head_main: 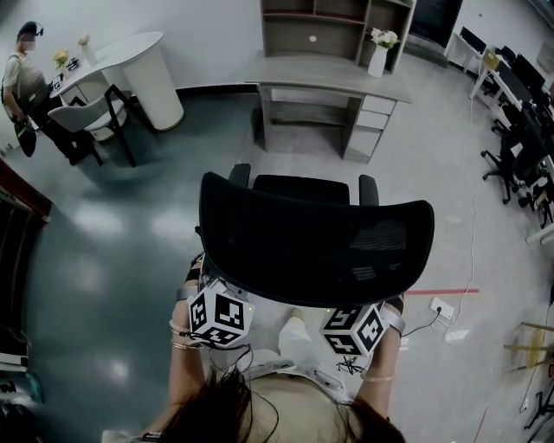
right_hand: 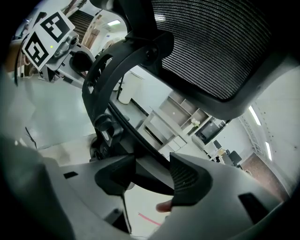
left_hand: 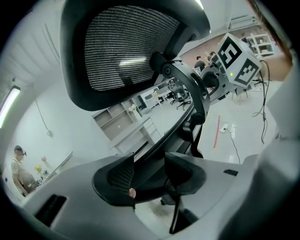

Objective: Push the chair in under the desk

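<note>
A black mesh office chair (head_main: 316,251) stands mid-floor with its back toward me. The grey desk (head_main: 329,82) is further ahead, with open floor between them. Both grippers sit low behind the backrest, so only their marker cubes show in the head view: left (head_main: 218,316) and right (head_main: 355,329). In the left gripper view, my left gripper (left_hand: 150,173) is shut on the chair's curved back frame (left_hand: 187,101). In the right gripper view, my right gripper (right_hand: 152,178) is likewise shut on the back frame (right_hand: 101,89).
A vase of flowers (head_main: 379,56) stands on the desk below a shelf unit (head_main: 333,26). At far left are a white round table (head_main: 130,60), a chair (head_main: 91,117) and a person (head_main: 22,82). A power strip (head_main: 441,307) lies on the floor and office chairs (head_main: 519,147) stand at the right.
</note>
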A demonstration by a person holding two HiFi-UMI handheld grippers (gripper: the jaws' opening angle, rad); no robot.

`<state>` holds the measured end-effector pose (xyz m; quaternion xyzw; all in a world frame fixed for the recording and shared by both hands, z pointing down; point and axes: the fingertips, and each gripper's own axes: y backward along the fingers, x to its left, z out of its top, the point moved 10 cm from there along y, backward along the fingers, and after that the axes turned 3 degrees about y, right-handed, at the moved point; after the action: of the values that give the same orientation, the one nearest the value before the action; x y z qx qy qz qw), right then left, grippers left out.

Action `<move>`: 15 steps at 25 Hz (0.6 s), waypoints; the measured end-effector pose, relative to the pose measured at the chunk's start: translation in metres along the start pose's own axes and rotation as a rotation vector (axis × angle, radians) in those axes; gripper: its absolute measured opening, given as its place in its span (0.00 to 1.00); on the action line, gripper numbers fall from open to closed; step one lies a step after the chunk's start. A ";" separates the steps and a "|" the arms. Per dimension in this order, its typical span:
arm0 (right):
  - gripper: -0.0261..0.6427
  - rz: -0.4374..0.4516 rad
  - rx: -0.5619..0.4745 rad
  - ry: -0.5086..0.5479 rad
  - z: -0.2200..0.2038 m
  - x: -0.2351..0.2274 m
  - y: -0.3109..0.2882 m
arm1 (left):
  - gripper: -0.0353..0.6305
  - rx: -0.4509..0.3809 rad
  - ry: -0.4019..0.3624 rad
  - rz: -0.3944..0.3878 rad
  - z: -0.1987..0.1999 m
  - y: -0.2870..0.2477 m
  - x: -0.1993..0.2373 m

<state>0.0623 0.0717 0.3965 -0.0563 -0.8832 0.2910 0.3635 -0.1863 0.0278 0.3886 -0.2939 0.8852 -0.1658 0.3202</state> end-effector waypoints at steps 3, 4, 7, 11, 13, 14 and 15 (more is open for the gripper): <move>0.37 -0.004 -0.007 0.001 -0.001 -0.006 -0.005 | 0.36 0.001 0.002 0.002 0.004 -0.008 0.000; 0.37 -0.004 -0.009 0.003 -0.002 -0.008 -0.006 | 0.36 0.003 0.007 -0.001 0.006 -0.010 0.000; 0.37 0.002 -0.009 0.008 -0.004 -0.014 -0.011 | 0.36 0.016 0.053 -0.030 0.012 -0.016 0.004; 0.37 -0.004 -0.020 0.008 -0.005 -0.021 -0.018 | 0.35 0.052 0.108 -0.076 0.022 -0.025 0.011; 0.37 -0.003 -0.026 0.007 -0.005 -0.025 -0.020 | 0.35 0.075 0.107 -0.095 0.027 -0.028 0.013; 0.37 -0.005 -0.031 0.007 -0.005 -0.027 -0.022 | 0.35 0.084 0.106 -0.103 0.029 -0.030 0.014; 0.37 -0.008 -0.037 0.008 -0.006 -0.028 -0.024 | 0.35 0.091 0.109 -0.113 0.030 -0.032 0.015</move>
<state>0.0893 0.0460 0.3958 -0.0607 -0.8872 0.2732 0.3669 -0.1620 -0.0093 0.3745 -0.3190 0.8749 -0.2391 0.2749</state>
